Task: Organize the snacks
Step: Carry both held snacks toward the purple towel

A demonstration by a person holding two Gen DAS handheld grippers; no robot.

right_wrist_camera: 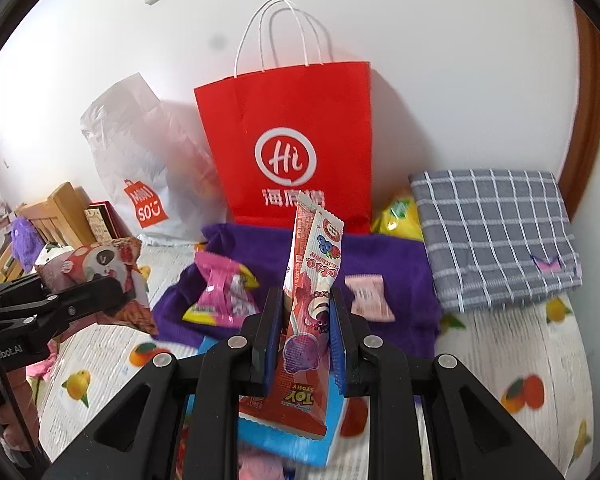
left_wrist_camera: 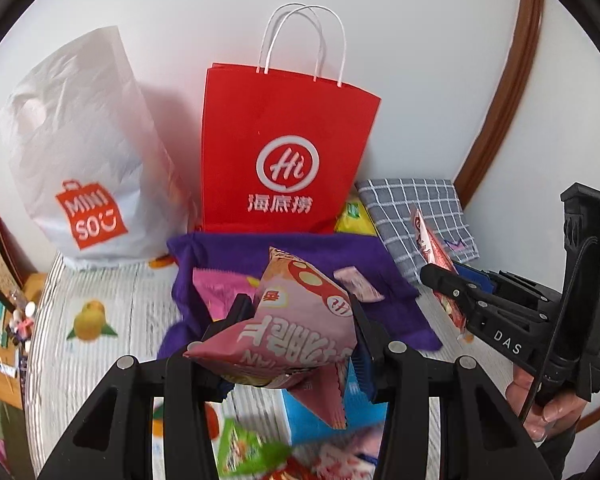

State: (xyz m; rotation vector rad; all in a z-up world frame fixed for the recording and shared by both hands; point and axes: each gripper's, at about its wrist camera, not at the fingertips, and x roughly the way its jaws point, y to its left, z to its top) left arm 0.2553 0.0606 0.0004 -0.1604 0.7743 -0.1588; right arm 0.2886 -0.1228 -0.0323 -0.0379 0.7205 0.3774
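Both tongs held a snack above a fruit-print counter (right_wrist_camera: pixel 500 344), facing two bags that stood against the wall. The left tongs (left_wrist_camera: pixel 300 320) were closed on a puffed pink snack packet (left_wrist_camera: pixel 296 320), gripped across its middle with its long axis running roughly crosswise between the jaws and one crimped corner hanging below. The right tongs (right_wrist_camera: pixel 305 340) were clamped on a tall red lollipop packet (right_wrist_camera: pixel 312 280), which stood upright with its long axis pointing up and away toward the red paper bag (right_wrist_camera: pixel 292 140).

That bag stood directly ahead of both tongs, beyond a purple cloth (right_wrist_camera: pixel 388 264) where a pink candy packet (right_wrist_camera: pixel 224 292) and a small pale pink sachet (right_wrist_camera: pixel 368 298) already lay. The white Miniso bag (left_wrist_camera: pixel 88 152) stood to its left, nearer the left tongs; a folded grey checked cloth (right_wrist_camera: pixel 496 236) lay to the right, nearer the right tongs, with a yellow packet (right_wrist_camera: pixel 398 216) wedged between it and the red bag.

Whether the snacks were bound for the purple cloth or for a bag could not be told. Judged from the layout, the cloth lay just ahead of and below both loads, so a short forward reach and a release would serve either hand, while the red bag's open top sat well above the packets and would call for a lift first. The tall lollipop packet looked likelier to topple once released.
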